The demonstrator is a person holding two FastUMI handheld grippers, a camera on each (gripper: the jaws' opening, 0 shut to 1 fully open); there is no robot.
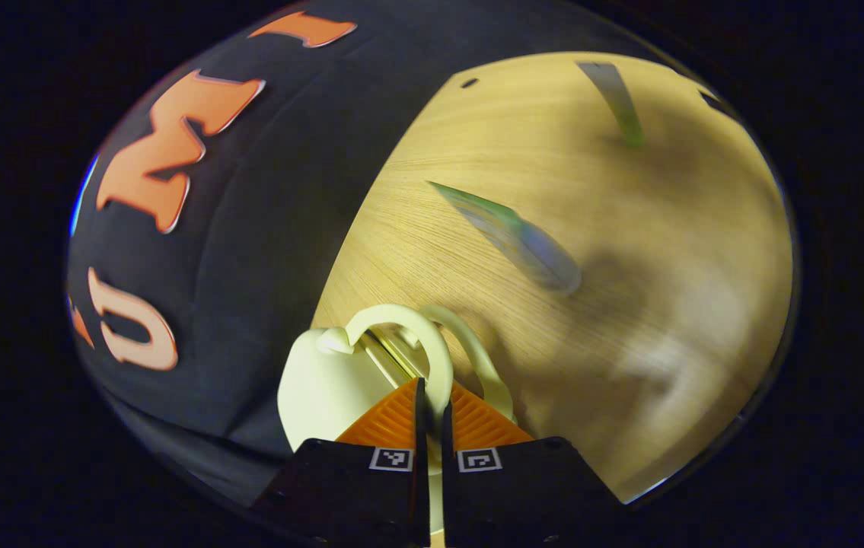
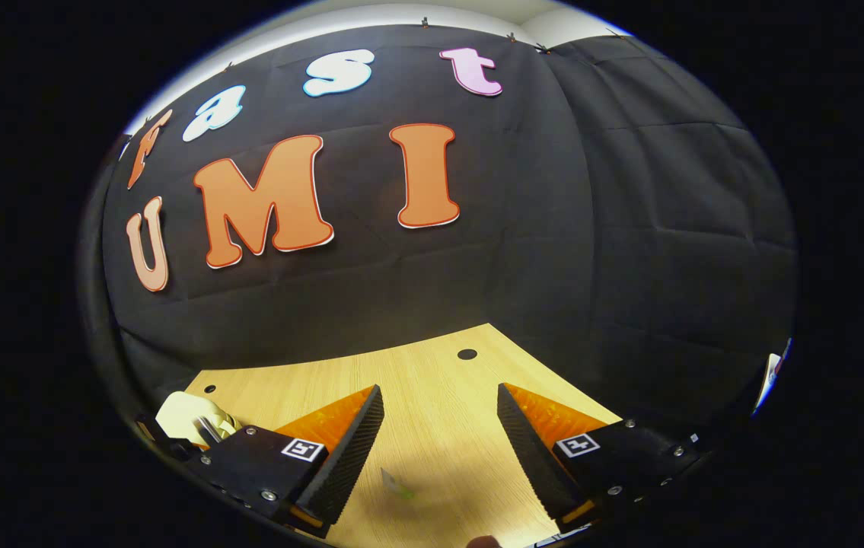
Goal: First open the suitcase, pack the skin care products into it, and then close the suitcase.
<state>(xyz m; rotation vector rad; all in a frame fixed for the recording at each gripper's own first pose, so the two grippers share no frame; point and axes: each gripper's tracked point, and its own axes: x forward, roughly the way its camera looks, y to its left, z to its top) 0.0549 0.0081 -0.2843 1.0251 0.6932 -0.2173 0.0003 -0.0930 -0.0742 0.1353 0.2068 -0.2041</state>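
In the left gripper view a cream suitcase (image 1: 317,388) sits small at the table's edge by the black wall. It has two arched handles, and my left gripper (image 1: 432,390) is shut on the nearer handle (image 1: 410,323). A blurred green-and-blue skin care tube (image 1: 517,237) lies on the wooden table beyond the suitcase, with a second grey-green tube (image 1: 617,97) farther off. My right gripper (image 2: 439,411) stands open above the table with nothing between its fingers. Low between them lies a small tube (image 2: 398,484). The suitcase (image 2: 186,415) peeks out behind the left finger.
The wooden table (image 1: 690,228) has small dark holes (image 2: 467,354) near its far edge. The black cloth wall closes it in behind and to the side. In the left gripper view the table looks smeared.
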